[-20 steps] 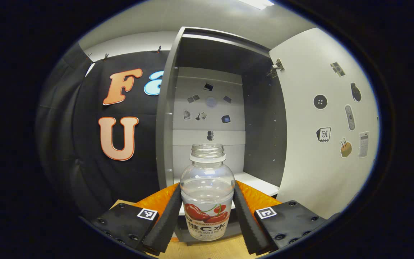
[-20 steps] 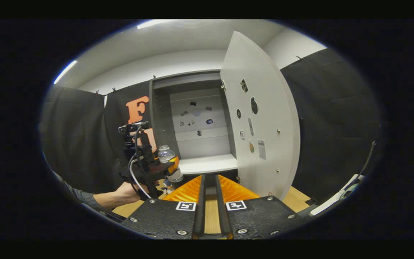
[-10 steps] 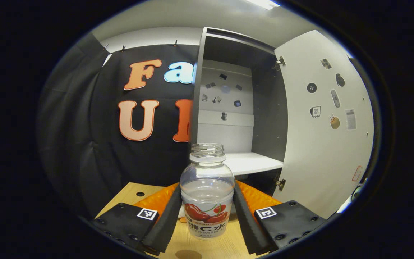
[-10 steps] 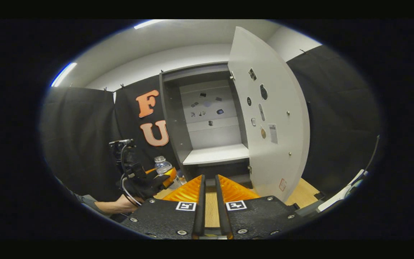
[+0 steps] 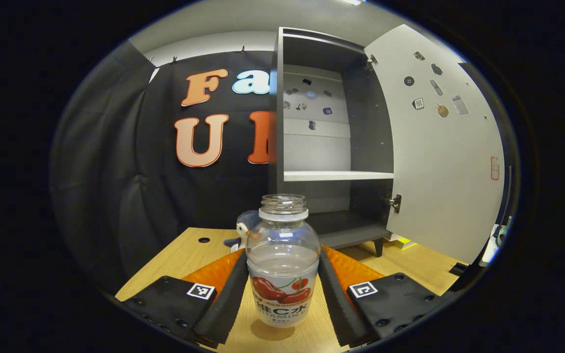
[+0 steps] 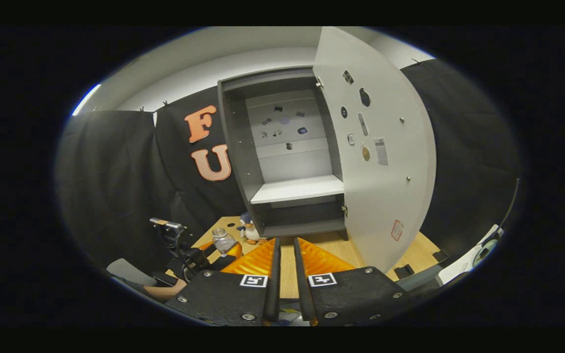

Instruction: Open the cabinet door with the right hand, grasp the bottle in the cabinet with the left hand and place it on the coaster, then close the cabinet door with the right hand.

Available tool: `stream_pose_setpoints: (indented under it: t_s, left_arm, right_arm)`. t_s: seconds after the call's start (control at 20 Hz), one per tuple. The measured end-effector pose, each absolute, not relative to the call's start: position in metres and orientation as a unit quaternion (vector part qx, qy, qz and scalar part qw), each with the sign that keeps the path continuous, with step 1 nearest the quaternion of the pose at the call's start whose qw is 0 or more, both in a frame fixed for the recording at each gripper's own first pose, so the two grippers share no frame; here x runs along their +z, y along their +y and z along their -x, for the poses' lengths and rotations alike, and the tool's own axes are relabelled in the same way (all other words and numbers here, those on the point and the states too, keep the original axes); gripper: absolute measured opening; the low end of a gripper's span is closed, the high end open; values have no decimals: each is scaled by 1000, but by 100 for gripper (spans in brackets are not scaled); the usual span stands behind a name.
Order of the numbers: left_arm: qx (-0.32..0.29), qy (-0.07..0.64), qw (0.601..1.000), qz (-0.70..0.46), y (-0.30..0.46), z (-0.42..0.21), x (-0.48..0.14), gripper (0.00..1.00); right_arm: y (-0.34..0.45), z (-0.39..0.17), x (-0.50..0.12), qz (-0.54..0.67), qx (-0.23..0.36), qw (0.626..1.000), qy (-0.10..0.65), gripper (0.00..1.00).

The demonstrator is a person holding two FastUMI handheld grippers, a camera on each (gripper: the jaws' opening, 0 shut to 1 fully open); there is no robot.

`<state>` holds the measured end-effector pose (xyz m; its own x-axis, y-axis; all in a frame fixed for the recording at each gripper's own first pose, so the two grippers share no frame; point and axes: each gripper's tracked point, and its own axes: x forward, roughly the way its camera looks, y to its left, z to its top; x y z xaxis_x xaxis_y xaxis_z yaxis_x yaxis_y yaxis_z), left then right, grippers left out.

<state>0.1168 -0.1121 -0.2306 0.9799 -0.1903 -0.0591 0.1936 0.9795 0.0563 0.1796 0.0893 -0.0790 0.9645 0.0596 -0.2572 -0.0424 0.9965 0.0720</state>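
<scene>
The left gripper (image 5: pixel 282 294) clamped the upright bottle (image 5: pixel 282 264) at bottom centre, the coaster (image 5: pixel 269 331) directly beneath it; the right gripper (image 6: pixel 282 274) was closed, empty

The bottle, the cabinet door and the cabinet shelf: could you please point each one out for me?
bottle (image 5: pixel 282 255): left gripper view, on its clear body above the label.
cabinet door (image 5: pixel 439 162): left gripper view, on its inner face.
cabinet shelf (image 6: pixel 298 189): right gripper view, on its top.

The wooden table (image 5: pixel 189 255) ahead of the left gripper carries the cabinet (image 5: pixel 346 230) and, perhaps, a small plush toy (image 5: pixel 245 223).
</scene>
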Motion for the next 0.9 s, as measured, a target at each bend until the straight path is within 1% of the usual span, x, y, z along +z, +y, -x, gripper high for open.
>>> stream_pose_setpoints:
  t_s: [0.05,0.1,0.3,0.5,0.85,0.9]
  left_arm:
    - [-91,30,995,-36,-109,-115,-243,84]
    - [-84,29,995,-42,-105,-112,-252,86]
    - [-79,44,995,-37,-98,-115,-289,84]
    - [-70,54,996,-22,-91,-120,-314,85]
    - [-64,52,996,-21,-86,-128,-342,85]
    - [-62,51,997,-20,-85,-128,-345,84]
  right_arm:
    - [90,-183,-81,-31,28,990,132,16]
    - [91,-184,-84,-29,29,990,133,16]
    - [93,-195,-100,-33,32,987,152,16]
    - [98,-204,-117,-25,36,984,172,16]
    - [102,-216,-146,-35,43,977,207,17]
    - [102,-218,-150,-31,44,976,211,8]
